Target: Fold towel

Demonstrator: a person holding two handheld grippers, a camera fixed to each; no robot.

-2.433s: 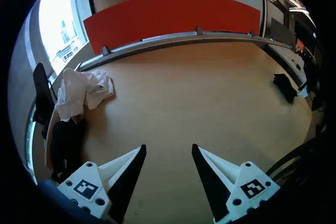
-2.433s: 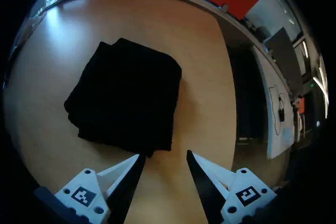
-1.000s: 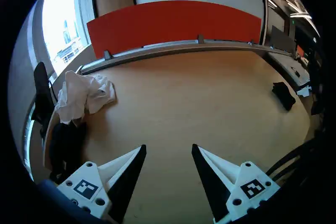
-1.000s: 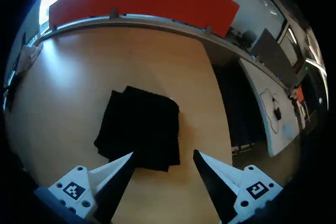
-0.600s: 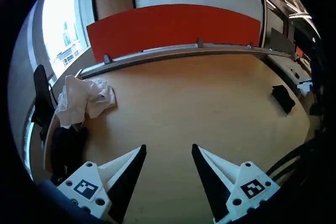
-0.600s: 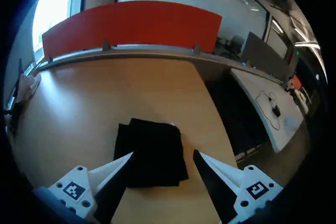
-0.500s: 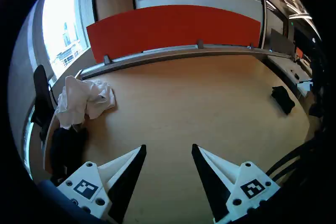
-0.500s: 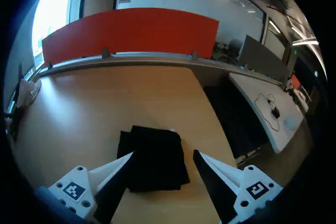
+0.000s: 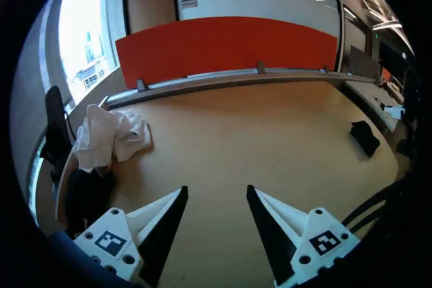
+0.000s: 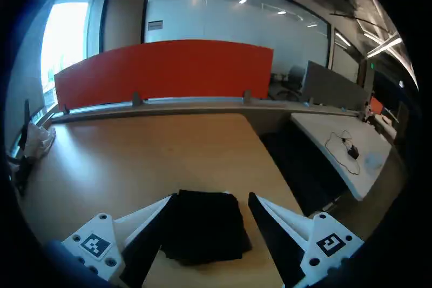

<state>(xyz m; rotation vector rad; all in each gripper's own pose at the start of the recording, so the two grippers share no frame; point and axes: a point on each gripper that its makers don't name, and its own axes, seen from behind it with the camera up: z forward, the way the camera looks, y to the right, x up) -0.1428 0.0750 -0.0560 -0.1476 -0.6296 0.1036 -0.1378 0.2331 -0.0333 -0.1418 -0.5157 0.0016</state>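
Observation:
A folded black towel (image 10: 205, 226) lies flat on the wooden table (image 10: 146, 153), straight below my right gripper (image 10: 210, 204), which is open with the fingers clear above the cloth. Seen from the left gripper view, that same black towel (image 9: 365, 136) is a small dark bundle near the table's far right edge. My left gripper (image 9: 215, 193) hangs open over bare wood with nothing between its fingers. A crumpled white towel (image 9: 110, 135) is heaped at the table's left edge, and it appears again as the white towel (image 10: 36, 139) far left in the right gripper view.
A red divider panel (image 9: 227, 45) runs along the table's back edge. A dark cloth (image 9: 86, 196) hangs at the left edge below the white heap, beside a black chair (image 9: 54, 126). A white desk (image 10: 340, 153) with a cable stands across a gap on the right.
My right gripper has pulled up and back from the black towel, which now looks smaller and lower in its view. The left gripper has tilted up slightly; both stay open.

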